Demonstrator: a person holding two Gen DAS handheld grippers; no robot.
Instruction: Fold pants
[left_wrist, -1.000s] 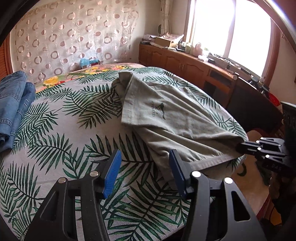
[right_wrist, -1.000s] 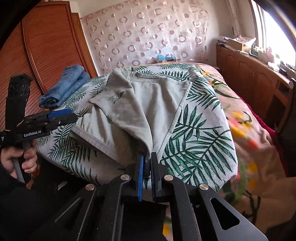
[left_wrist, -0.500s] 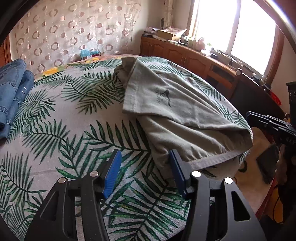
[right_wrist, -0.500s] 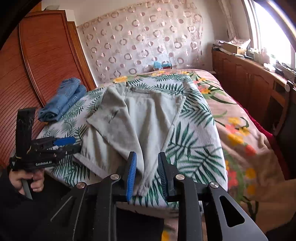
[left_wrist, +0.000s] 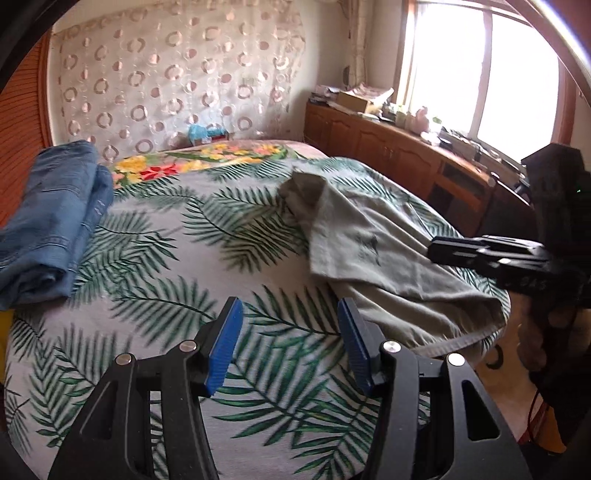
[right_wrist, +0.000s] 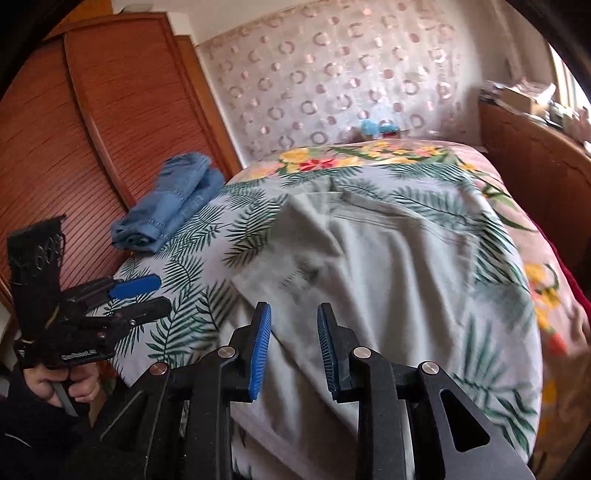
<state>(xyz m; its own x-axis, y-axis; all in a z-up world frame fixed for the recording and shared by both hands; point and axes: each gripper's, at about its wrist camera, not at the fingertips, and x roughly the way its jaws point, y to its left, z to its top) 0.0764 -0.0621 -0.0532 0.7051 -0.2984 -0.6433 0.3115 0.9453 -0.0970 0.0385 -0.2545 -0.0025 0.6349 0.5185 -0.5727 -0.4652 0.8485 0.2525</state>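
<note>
Grey-green pants (left_wrist: 388, 258) lie loosely folded on the palm-leaf bedspread (left_wrist: 166, 295), their lower hem hanging over the bed's near edge. My left gripper (left_wrist: 289, 306) is open over bare bedspread just left of the pants, with nothing between its blue pads. In the right wrist view the pants (right_wrist: 388, 266) spread out ahead of my right gripper (right_wrist: 293, 310), which is open and hovers above the near fold without pressing on the cloth. Each gripper shows in the other's view: the right gripper (left_wrist: 443, 251) over the pants' right side, the left gripper (right_wrist: 160, 293) at the bed's left corner.
Folded blue jeans (left_wrist: 55, 229) rest on the bed's far left, next to a wooden wardrobe (right_wrist: 74, 147). A low wooden cabinet (left_wrist: 388, 147) with clutter runs under the window on the right. A person's hand (right_wrist: 81, 387) holds the left gripper's handle.
The right gripper let go of the pants' near edge, opened and drew back. The left gripper shifted left, away from the pants. The pants stay lying on the bed.
</note>
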